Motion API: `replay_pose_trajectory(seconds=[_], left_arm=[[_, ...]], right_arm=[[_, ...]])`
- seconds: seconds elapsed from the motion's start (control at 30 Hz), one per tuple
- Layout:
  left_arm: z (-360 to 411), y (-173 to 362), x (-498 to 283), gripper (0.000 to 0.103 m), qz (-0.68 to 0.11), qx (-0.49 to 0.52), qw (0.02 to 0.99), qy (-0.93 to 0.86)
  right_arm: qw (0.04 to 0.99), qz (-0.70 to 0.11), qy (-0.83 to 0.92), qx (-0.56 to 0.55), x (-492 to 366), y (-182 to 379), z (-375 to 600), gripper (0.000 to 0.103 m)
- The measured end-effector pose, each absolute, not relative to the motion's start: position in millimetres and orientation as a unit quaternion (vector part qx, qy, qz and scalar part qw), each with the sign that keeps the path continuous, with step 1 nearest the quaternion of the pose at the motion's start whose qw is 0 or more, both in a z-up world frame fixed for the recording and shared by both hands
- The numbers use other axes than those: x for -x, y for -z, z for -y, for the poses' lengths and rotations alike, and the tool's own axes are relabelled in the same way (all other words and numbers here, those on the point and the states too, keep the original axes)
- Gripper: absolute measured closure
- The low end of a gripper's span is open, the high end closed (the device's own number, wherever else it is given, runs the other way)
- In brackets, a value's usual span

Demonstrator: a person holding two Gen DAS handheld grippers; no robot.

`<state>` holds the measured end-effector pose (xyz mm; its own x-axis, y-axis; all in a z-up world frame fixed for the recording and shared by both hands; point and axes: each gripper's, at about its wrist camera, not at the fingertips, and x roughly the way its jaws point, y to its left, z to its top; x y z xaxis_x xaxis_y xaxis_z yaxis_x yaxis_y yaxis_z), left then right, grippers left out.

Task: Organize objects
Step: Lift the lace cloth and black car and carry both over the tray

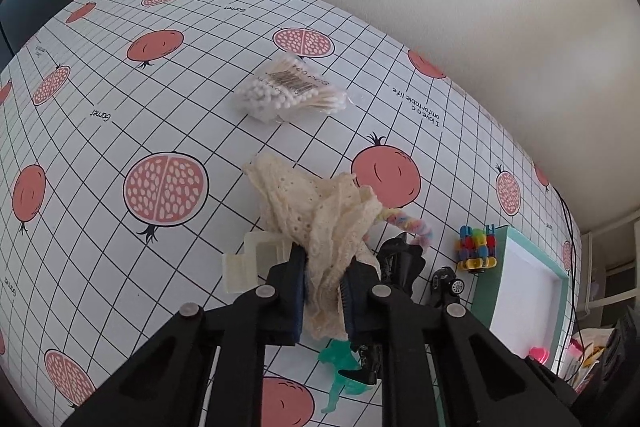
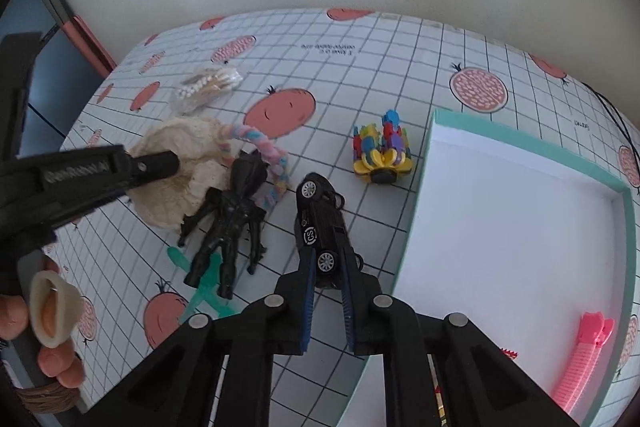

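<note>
Your left gripper [image 1: 325,291] had its jaws clamped on the cream lace cloth [image 1: 320,211], bunched just above the tabletop [image 1: 120,99]. Your right gripper [image 2: 327,291] pinched the black toy car [image 2: 320,227] by its rear, beside the box [image 2: 520,227]. You needed to lift each clear of the black figure [image 2: 228,223] before swinging toward the box.

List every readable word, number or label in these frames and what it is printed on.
"Garnet": tablecloth, upside down.
"I love a comfortable life": tablecloth, upside down, partly cut.
"CS": round sticker on the black toy car.
Cotton swab bag: barcode and digits, too blurred.
Left gripper arm: embossed brand, not legible.
</note>
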<state>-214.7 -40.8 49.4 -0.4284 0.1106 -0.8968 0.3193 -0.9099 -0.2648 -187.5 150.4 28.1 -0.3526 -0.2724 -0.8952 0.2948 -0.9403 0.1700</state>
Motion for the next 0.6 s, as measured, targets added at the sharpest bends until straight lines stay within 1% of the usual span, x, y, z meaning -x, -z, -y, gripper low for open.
replay_pose_trajectory(seconds=[0.33,0.4,0.53,0.6], left_arm=[[46,-64,212,0.087,-0.223,-0.519,0.065,0.823],[49,-69,211,0.087,-0.229,-0.512,0.065,0.825],[55,-81,209,0.087,-0.237,-0.499,0.063,0.831],[57,-88,208,0.087,-0.241,-0.490,0.063,0.835]], right_arm=[[0.173,-0.003,0.822,-0.542,189,-28,-150,0.089],[0.175,-0.001,0.823,-0.541,189,-28,-149,0.087],[0.175,-0.005,0.823,-0.541,189,-27,-147,0.075],[0.173,-0.009,0.822,-0.542,188,-25,-145,0.074]])
